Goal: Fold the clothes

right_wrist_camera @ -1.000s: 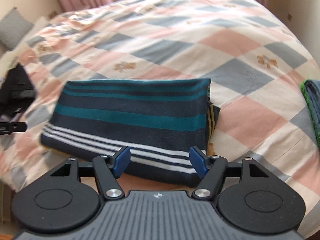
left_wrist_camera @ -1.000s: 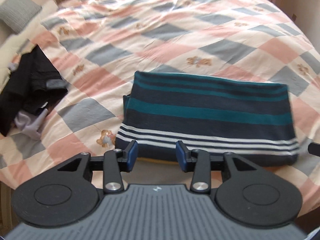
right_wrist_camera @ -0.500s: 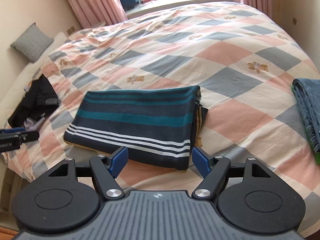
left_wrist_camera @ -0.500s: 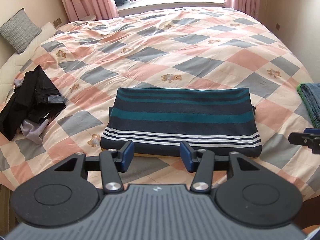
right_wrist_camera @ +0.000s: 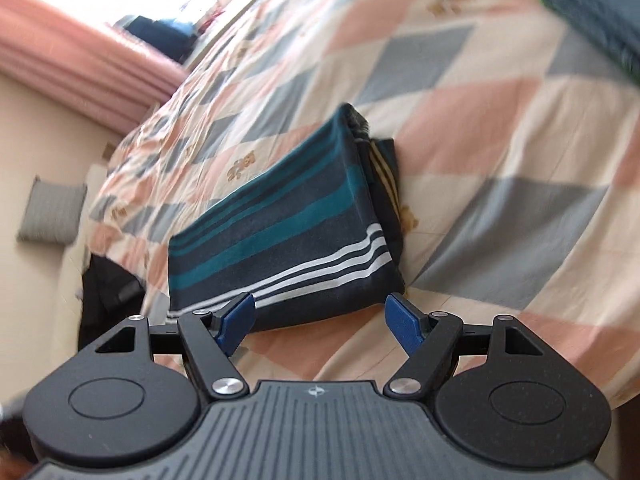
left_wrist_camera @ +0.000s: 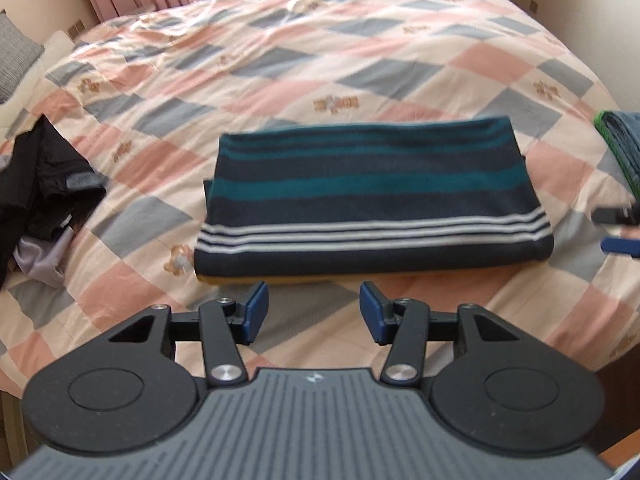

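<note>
- The sweater (left_wrist_camera: pixel 372 196) is seen folded into a flat striped rectangle near the bed's (left_wrist_camera: pixel 360 48) front edge, towards its middle; a yellow layer shows under its near side.
- It is judged to lie there within reach of both grippers, so that a further fold or a lift can be made from the front edge.
- The left gripper (left_wrist_camera: pixel 314 312) is held over bare quilt just short of the sweater's near edge, jaws partly apart, with nothing between them.
- The right gripper (right_wrist_camera: pixel 320 320) is tilted at the sweater's right near corner; its jaws have just been opening and stand wide, nothing clamped.
- That corner is probably being lined up for a grasp.
- A black heap (left_wrist_camera: pixel 44 184) is left at the bed's left edge, apparently unfolded.
- Jeans (left_wrist_camera: pixel 622 140) are set at the right edge, apparently folded.
</note>
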Tool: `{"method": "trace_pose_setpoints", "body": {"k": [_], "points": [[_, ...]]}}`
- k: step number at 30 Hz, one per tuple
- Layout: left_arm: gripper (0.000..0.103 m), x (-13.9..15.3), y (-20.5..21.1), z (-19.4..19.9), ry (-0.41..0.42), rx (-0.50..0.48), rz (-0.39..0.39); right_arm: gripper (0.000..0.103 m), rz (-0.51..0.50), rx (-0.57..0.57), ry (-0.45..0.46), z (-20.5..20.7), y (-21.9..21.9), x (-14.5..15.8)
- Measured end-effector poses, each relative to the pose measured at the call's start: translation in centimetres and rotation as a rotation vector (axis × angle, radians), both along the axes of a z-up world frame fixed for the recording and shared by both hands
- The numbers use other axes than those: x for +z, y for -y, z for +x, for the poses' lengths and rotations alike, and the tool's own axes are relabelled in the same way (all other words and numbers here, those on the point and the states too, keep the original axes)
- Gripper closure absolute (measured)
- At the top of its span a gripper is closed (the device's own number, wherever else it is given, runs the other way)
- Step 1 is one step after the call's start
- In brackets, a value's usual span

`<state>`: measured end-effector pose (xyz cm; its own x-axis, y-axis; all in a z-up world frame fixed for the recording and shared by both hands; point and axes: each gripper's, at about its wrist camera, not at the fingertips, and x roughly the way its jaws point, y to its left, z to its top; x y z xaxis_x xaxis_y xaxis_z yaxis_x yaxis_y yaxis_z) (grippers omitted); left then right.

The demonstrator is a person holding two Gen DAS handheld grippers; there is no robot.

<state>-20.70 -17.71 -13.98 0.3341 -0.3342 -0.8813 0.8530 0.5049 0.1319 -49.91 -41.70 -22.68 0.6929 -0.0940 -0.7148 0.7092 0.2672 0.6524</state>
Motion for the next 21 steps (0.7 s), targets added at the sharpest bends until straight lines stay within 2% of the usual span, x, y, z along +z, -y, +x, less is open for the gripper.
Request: {"method": "trace_pose_setpoints", "body": {"k": [4, 10, 15, 19, 21], "points": [[0.057, -1.9, 0.1, 0.6, -0.030, 0.035, 0.043, 0.029, 0.054, -0.062, 0.047, 0.3, 2.8, -3.0], [0.057, -3.1, 2.4, 1.3, -0.049, 0.076, 0.052, 0.028, 0.146, -0.102, 0.049, 2.0, 7.8, -9.1], [0.057, -4.2, 5.3, 1.9, -0.050, 0.106, 0.061, 0.028, 0.138, -0.031, 0.039, 3.8, 10.1, -12.4], [0.057, -4.8, 7.0, 2.3, -0.068, 0.130, 0.074, 0.027, 0.115, 0.060, 0.088, 5.0, 11.1, -13.5], [0.056, -5.0, 7.6, 2.4, -0.070, 0.128, 0.081, 0.030, 0.122, 0.089, 0.119, 5.5, 11.6, -14.1]]}}
